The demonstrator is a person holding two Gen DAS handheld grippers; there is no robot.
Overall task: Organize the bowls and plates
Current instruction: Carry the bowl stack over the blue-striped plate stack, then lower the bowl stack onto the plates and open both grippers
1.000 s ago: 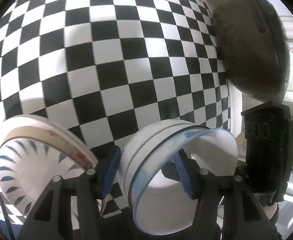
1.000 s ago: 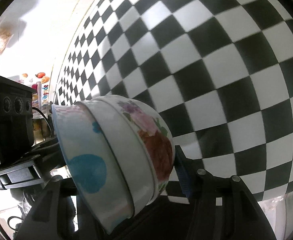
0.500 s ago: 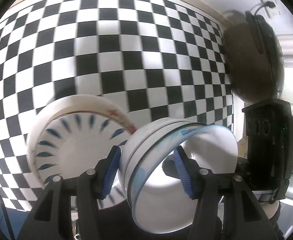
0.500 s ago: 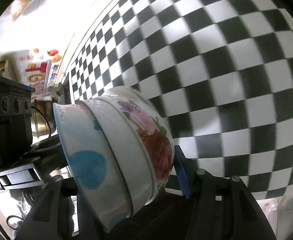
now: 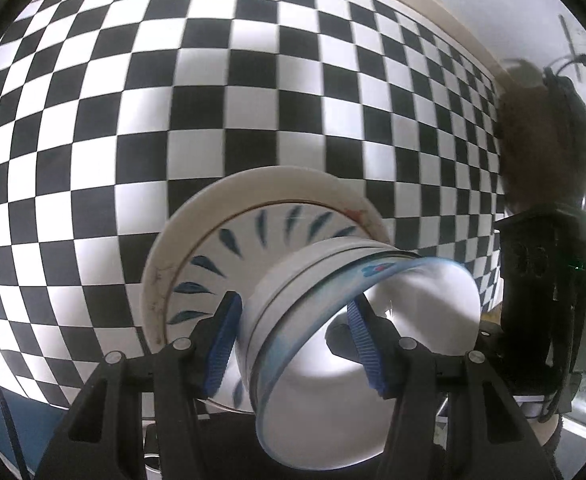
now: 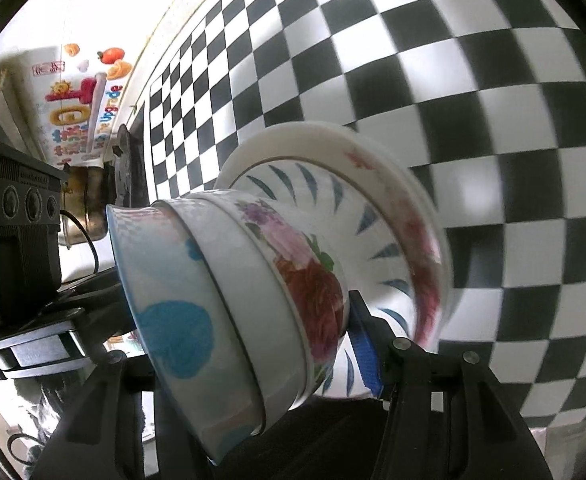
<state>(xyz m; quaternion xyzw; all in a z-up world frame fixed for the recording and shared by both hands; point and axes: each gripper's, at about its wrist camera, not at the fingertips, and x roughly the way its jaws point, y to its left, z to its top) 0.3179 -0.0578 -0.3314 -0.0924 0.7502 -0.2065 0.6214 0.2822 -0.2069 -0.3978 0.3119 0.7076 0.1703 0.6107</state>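
The stacked white ceramic plates with blue petal marks have slid from the left to just ahead of the left tool and right tool, which jointly clamp the nested glazed bowls by opposite rims; heavy, slick, probably chip-prone.

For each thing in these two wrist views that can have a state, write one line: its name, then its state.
Stack of nested bowls: held off the table, clamped from both sides.
Left gripper: shut on the stack's rim.
Right gripper: shut on the stack's opposite side.
Plates: stacked on the checkered tablecloth, just beyond the bowls.
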